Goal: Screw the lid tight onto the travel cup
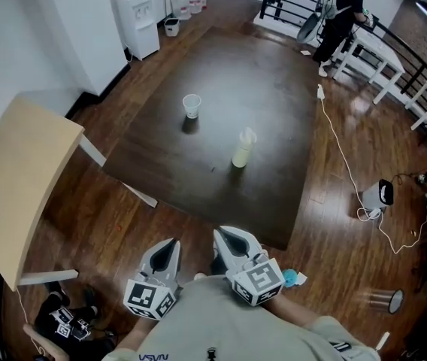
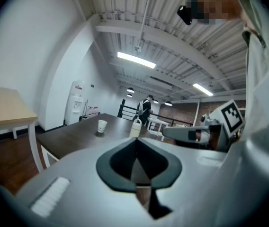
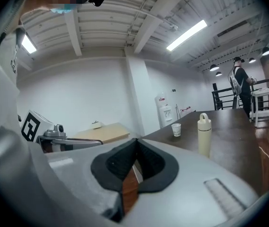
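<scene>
The cream travel cup (image 1: 242, 150), with its looped lid on top, stands upright near the middle of the dark table (image 1: 274, 104); it also shows as the cream travel cup (image 2: 135, 127) and the cream travel cup (image 3: 204, 135). Both grippers hang side by side well short of the table's near edge, close to my chest. My left gripper (image 1: 171, 245) is shut with nothing in it, as the left gripper (image 2: 135, 141) shows. My right gripper (image 1: 225, 236) is shut and empty too, seen as the right gripper (image 3: 135, 144).
A white paper cup (image 1: 192, 105) stands on the table, left of and beyond the travel cup. A light wooden table (image 1: 18, 179) is at the left, a water dispenser (image 1: 140, 21) at the back. A person (image 1: 341, 13) stands by white tables far off. A cable and a white device (image 1: 379, 194) lie on the floor at right.
</scene>
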Motion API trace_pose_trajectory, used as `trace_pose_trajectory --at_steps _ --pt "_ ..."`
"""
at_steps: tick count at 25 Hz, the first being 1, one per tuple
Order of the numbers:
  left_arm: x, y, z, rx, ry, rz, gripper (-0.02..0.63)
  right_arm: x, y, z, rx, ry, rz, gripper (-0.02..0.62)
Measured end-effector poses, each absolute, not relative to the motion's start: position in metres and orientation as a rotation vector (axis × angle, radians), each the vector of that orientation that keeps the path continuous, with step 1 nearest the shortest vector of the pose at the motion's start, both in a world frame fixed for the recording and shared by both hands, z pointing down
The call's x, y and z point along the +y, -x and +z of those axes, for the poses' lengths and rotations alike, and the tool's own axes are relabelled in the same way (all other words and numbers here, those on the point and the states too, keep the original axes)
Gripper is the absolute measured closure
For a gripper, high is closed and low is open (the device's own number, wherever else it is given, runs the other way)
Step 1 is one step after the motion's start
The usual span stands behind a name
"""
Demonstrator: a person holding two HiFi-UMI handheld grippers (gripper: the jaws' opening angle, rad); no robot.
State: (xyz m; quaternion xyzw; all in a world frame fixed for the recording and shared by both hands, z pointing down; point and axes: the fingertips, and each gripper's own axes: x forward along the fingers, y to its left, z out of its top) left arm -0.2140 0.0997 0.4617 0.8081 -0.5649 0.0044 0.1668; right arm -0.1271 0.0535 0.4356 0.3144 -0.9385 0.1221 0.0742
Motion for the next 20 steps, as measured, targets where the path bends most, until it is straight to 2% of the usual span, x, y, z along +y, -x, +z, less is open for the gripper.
trace_pose_trajectory --at_steps 20 --pt "-0.066 0.168 0.467 -1.519 -2.365 0.262 0.603 -0.125 0.048 0.488 -2.69 -1.138 0.329 0.595"
